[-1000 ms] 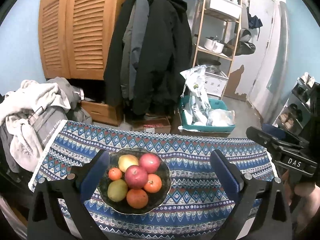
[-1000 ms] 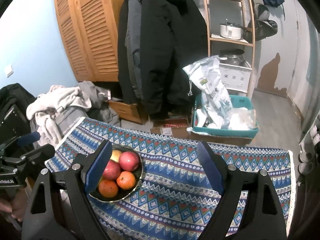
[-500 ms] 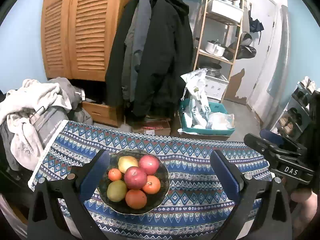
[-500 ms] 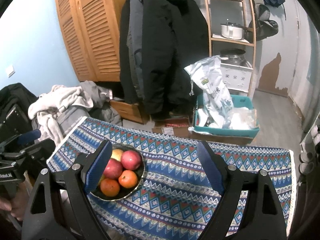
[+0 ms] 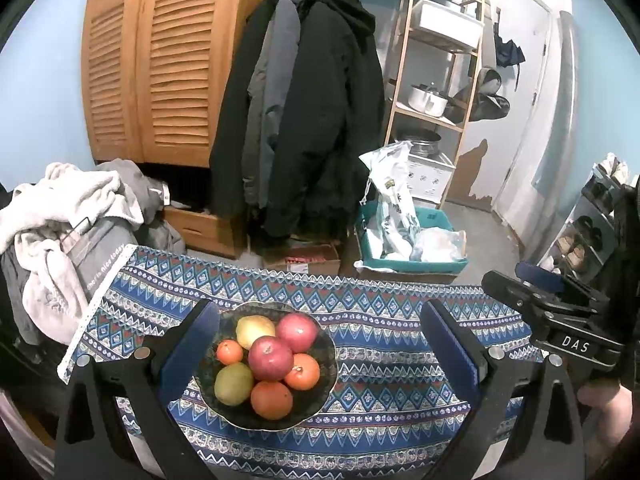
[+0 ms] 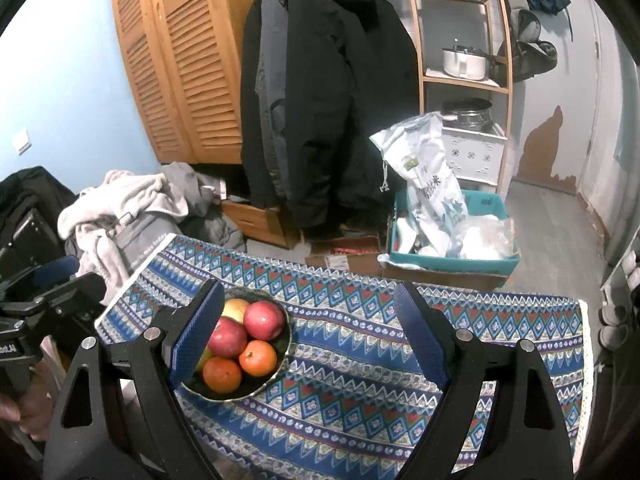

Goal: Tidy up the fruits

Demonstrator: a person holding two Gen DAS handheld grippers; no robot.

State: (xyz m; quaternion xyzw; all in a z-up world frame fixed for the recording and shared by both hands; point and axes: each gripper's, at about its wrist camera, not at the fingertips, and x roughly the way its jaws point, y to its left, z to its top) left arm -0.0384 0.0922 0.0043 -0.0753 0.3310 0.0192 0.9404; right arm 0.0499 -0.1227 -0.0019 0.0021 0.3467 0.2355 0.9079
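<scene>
A dark bowl (image 5: 324,350) (image 6: 285,340) sits on the left half of a table under a blue patterned cloth (image 5: 380,360) (image 6: 360,380). It holds two red apples (image 5: 270,358) (image 6: 264,320), a yellow one (image 5: 254,330), a green one (image 5: 233,383) and three oranges (image 5: 272,399) (image 6: 258,358). My left gripper (image 5: 320,344) hangs open above the bowl, fruit showing between its blue pads. My right gripper (image 6: 310,330) is open too, over bare cloth just right of the bowl. Neither holds anything.
The right gripper's body (image 5: 556,320) and a hand show at the right edge of the left wrist view. A pile of clothes (image 5: 68,232) lies left of the table. Behind are hanging coats (image 5: 312,120), a teal bin (image 5: 412,256), a wooden wardrobe (image 5: 160,60) and shelves (image 6: 464,60).
</scene>
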